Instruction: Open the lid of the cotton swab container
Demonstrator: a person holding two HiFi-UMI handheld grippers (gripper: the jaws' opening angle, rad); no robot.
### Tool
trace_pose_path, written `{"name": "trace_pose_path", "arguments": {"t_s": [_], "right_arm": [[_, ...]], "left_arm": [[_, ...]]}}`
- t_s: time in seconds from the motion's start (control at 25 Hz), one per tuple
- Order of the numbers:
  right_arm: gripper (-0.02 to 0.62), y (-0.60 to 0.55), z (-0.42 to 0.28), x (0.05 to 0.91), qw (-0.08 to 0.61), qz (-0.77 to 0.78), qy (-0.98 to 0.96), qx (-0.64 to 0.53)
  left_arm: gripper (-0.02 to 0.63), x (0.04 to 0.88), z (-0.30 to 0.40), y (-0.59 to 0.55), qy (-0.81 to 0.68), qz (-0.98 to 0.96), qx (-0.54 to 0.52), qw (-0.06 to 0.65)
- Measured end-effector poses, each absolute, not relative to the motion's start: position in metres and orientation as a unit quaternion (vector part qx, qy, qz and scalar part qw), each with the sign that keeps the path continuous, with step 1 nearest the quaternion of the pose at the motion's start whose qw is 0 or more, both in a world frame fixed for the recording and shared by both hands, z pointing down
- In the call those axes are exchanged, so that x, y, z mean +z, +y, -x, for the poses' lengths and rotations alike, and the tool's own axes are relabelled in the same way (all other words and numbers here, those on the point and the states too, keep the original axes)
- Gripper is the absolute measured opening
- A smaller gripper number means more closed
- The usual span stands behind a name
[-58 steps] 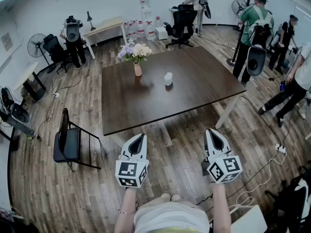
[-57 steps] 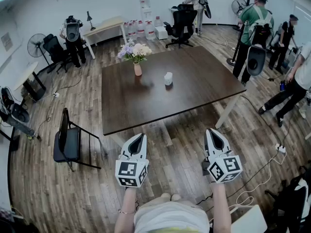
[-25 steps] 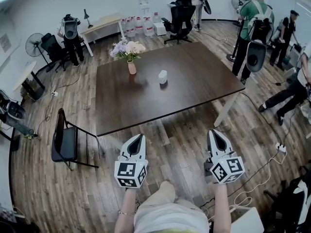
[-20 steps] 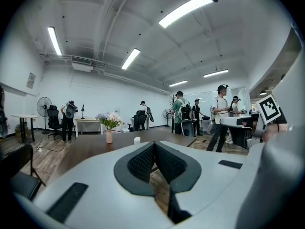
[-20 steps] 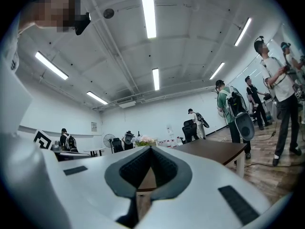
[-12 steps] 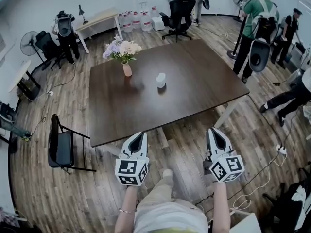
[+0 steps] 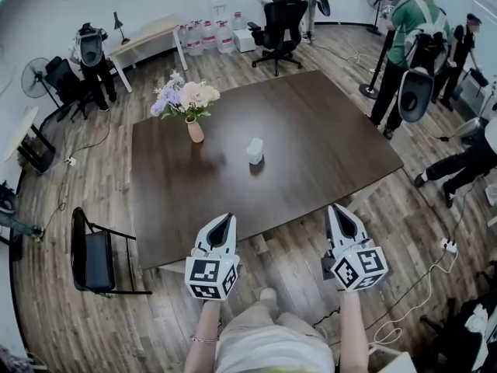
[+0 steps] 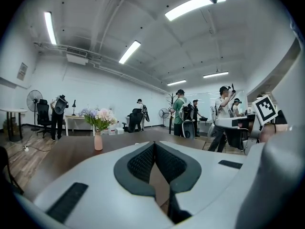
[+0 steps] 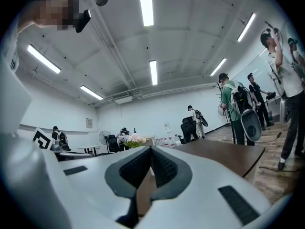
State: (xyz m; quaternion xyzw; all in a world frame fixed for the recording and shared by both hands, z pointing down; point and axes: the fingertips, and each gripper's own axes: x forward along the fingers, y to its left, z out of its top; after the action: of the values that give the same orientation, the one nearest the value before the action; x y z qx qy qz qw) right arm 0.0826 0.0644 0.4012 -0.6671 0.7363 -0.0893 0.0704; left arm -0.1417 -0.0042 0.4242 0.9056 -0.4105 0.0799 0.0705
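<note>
The cotton swab container (image 7: 255,150) is a small white tub standing near the middle of the dark brown table (image 7: 326,146). Its lid looks closed. My left gripper (image 7: 226,217) and right gripper (image 7: 335,208) hang side by side just short of the table's near edge, both shut and empty, well away from the container. In the left gripper view the shut jaws (image 8: 154,144) point across the tabletop and hide the container. In the right gripper view the shut jaws (image 9: 151,148) also cover it.
A pink vase of flowers (image 7: 194,129) stands left of the container. A black chair (image 7: 89,259) sits at the table's left corner. People (image 7: 411,45) stand to the right, an office chair (image 7: 278,22) behind. A cable (image 7: 423,286) runs over the floor.
The person has walked toward the table, which now lies closer and larger in view. Both grippers keep the same pose and stay shut.
</note>
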Motion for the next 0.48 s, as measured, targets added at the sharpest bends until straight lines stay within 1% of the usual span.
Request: {"name": "trace_pose_path", "arguments": {"t_s": [0.24, 0.48], "right_arm": [[0.021, 0.031, -0.093, 0.406, 0.065, 0.675, 0.73, -0.087], [0.021, 0.006, -0.099, 0.419, 0.064, 0.671, 0.732, -0.102]], "left_arm": [[0.023, 0.43, 0.129, -0.037, -0.403, -0.909, 0.092, 0.061], [0.023, 0.439, 0.126, -0.06, -0.411, -0.903, 0.099, 0.072]]}}
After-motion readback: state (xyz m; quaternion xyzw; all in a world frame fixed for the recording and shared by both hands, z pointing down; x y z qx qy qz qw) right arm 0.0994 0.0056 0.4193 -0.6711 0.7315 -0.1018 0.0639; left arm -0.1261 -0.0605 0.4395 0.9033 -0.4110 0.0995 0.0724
